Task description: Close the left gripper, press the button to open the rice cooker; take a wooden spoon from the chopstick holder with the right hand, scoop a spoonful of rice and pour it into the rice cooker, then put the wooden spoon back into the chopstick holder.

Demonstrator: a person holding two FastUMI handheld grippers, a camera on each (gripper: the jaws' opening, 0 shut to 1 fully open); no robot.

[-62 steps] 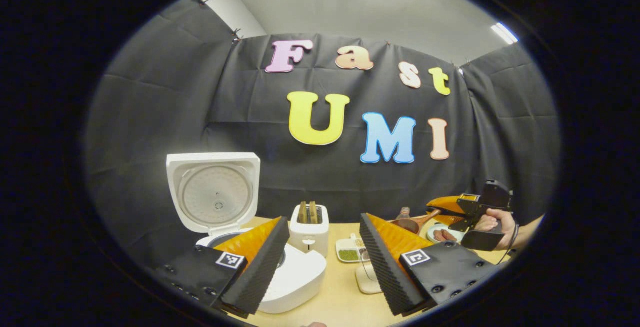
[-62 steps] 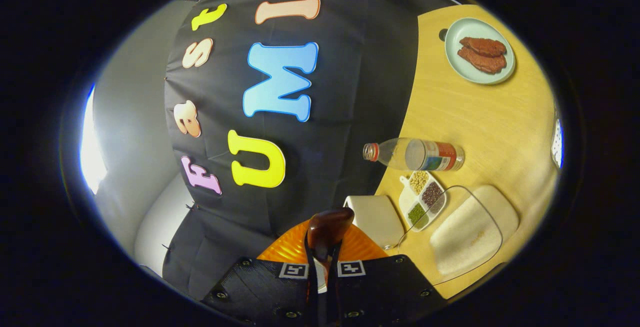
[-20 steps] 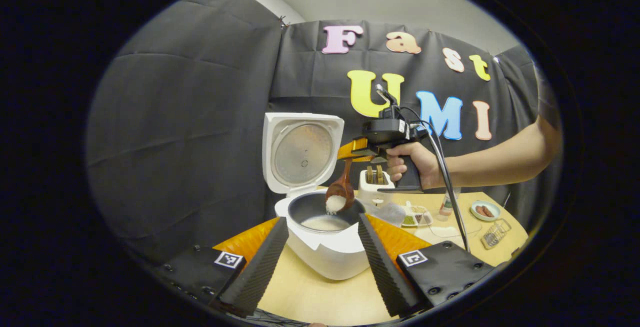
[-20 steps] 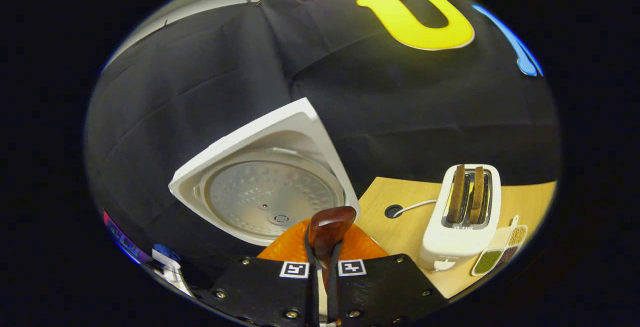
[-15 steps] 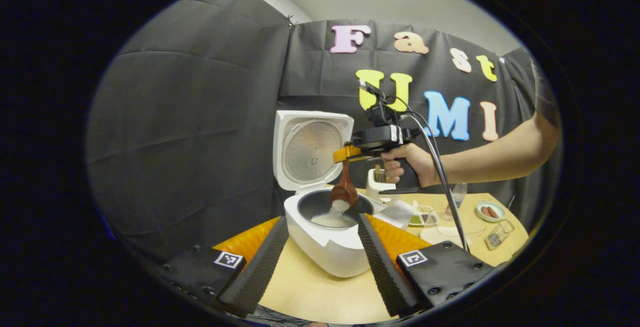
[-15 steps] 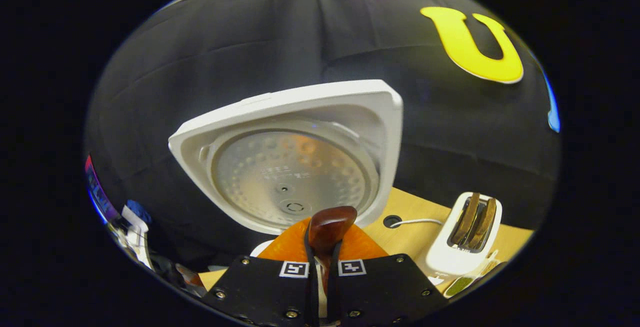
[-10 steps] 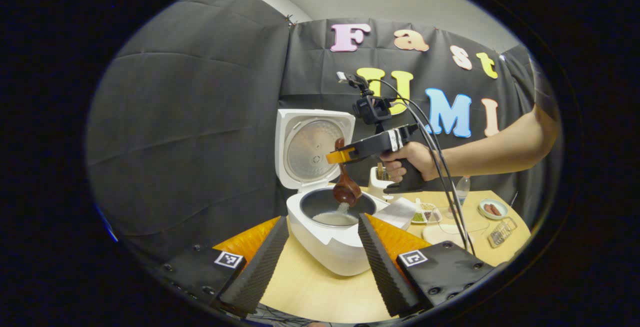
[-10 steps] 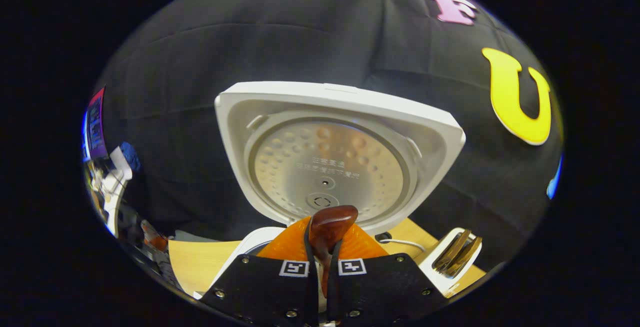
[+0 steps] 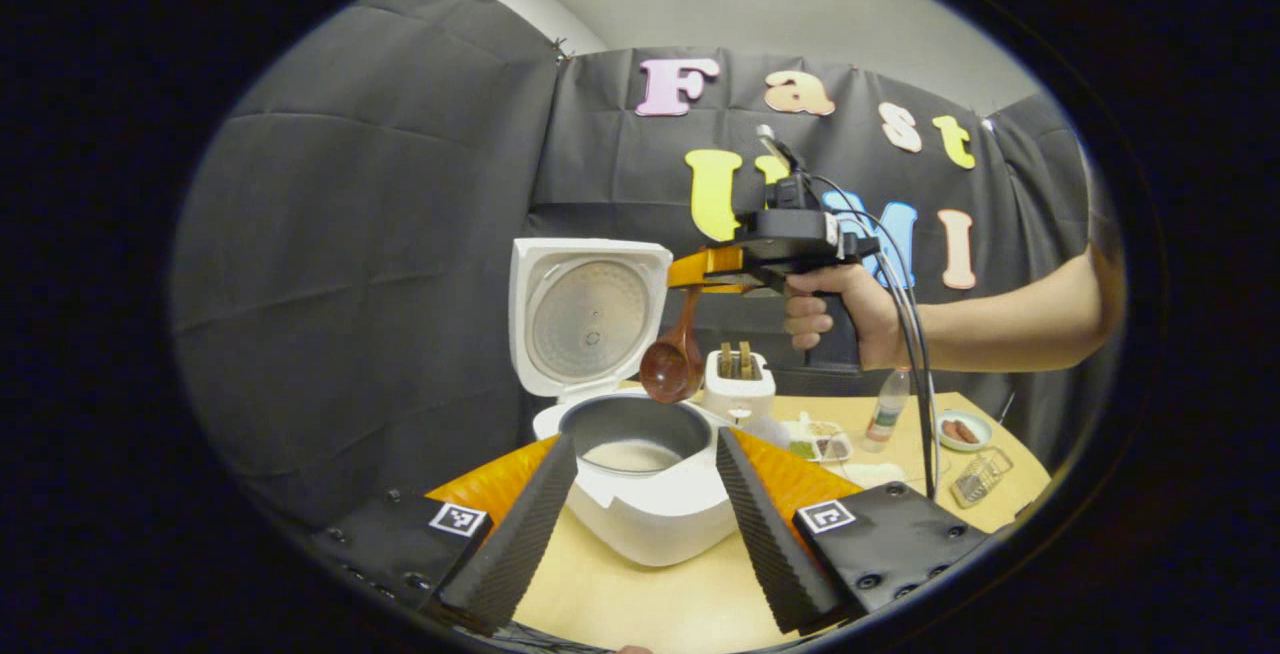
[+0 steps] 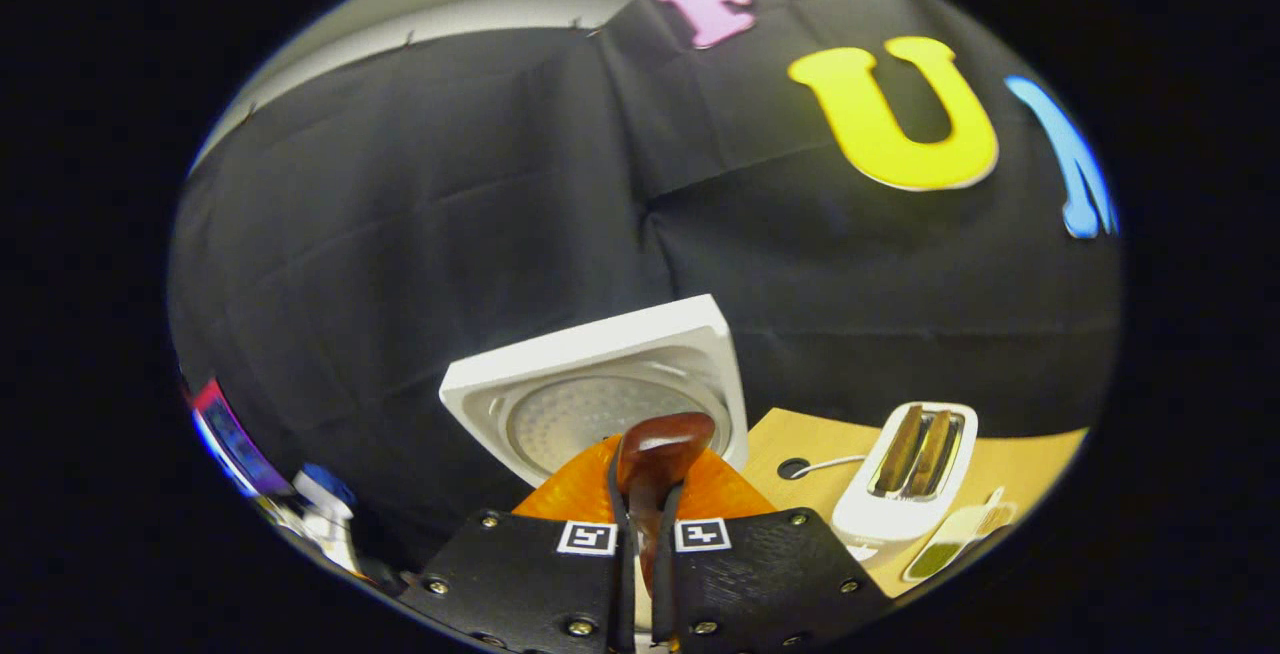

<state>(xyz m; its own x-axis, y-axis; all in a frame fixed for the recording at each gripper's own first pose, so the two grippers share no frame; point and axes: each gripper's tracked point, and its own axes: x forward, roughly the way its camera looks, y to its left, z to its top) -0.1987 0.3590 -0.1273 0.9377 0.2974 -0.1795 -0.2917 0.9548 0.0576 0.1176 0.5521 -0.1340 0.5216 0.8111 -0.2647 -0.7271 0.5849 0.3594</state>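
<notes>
One step remains: the rice cooker [image 9: 640, 474] stands open with rice inside, the right gripper [image 9: 700, 269] pinches the emptied wooden spoon [image 9: 672, 366] above it, unreturned; the left gripper [image 9: 645, 514] idles, fingers spread.

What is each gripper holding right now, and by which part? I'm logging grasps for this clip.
The right gripper is shut on the wooden spoon, gripping the upper end of its handle; the bowl hangs above the rice cooker. The left gripper is open and holds nothing.
</notes>
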